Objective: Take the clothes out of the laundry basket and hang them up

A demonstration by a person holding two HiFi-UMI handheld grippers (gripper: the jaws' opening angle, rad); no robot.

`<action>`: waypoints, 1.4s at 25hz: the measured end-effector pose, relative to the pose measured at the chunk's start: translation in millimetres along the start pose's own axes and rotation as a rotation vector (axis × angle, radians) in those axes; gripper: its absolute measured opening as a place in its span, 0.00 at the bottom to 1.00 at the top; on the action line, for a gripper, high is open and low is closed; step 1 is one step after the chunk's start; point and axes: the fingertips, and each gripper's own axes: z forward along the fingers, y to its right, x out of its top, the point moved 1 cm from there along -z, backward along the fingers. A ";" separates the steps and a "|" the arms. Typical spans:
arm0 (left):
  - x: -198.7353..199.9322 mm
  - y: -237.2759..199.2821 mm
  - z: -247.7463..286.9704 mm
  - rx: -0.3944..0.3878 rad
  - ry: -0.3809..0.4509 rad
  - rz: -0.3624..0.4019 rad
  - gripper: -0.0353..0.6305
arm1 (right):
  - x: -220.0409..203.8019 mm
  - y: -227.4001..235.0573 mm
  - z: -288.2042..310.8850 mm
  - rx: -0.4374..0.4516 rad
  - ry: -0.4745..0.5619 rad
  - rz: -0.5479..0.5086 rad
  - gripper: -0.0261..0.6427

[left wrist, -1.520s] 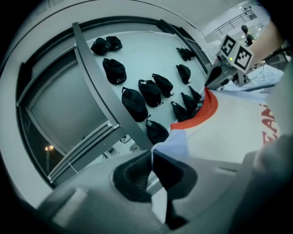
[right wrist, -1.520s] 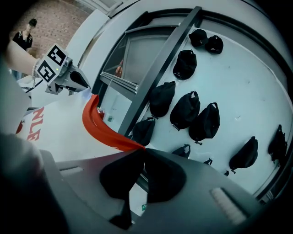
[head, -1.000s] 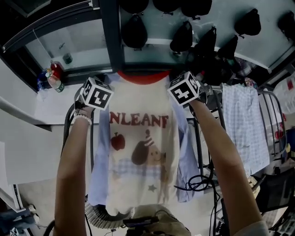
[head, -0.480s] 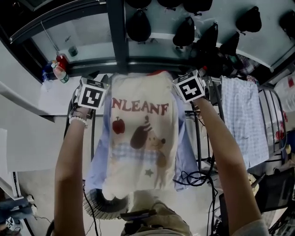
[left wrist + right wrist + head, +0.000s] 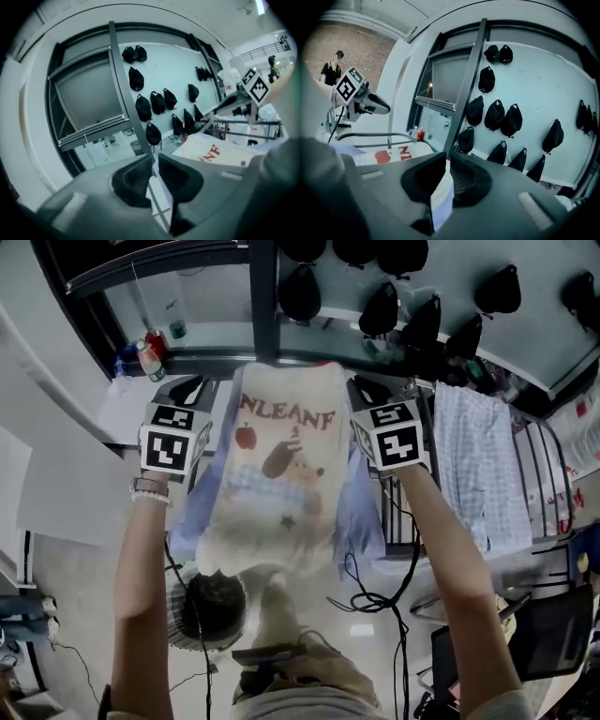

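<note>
Head view: left gripper [image 5: 192, 390] and right gripper [image 5: 367, 392], earlier at the top corners of the shirt [image 5: 281, 465], now flank it, jaws just closing to narrow gaps, gripping nothing.

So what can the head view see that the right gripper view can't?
Only the head view shows the laundry basket, the checked cloth hanging at the right, the dog picture on the T-shirt and the person's arms. Only the right gripper view shows a brick wall and a person standing far off. Both show the T-shirt's red letters, the black caps on the wall and the bottles by the window.
</note>
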 end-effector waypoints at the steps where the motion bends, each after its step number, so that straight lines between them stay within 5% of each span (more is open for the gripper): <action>1: 1.4 5.7 -18.0 0.007 0.012 -0.013 0.10 | 4.0 -7.2 -16.7 0.009 0.021 0.009 0.08; 9: 5.7 57.6 -167.7 0.085 0.093 -0.047 0.04 | 26.8 -77.0 -153.2 0.112 0.191 0.053 0.06; 20: -8.3 117.5 -348.4 0.200 0.137 -0.017 0.04 | 15.3 -182.1 -287.4 0.300 0.284 -0.002 0.05; 35: -73.2 168.6 -465.2 0.183 0.107 -0.020 0.04 | -5.2 -315.6 -348.8 0.499 0.288 0.002 0.05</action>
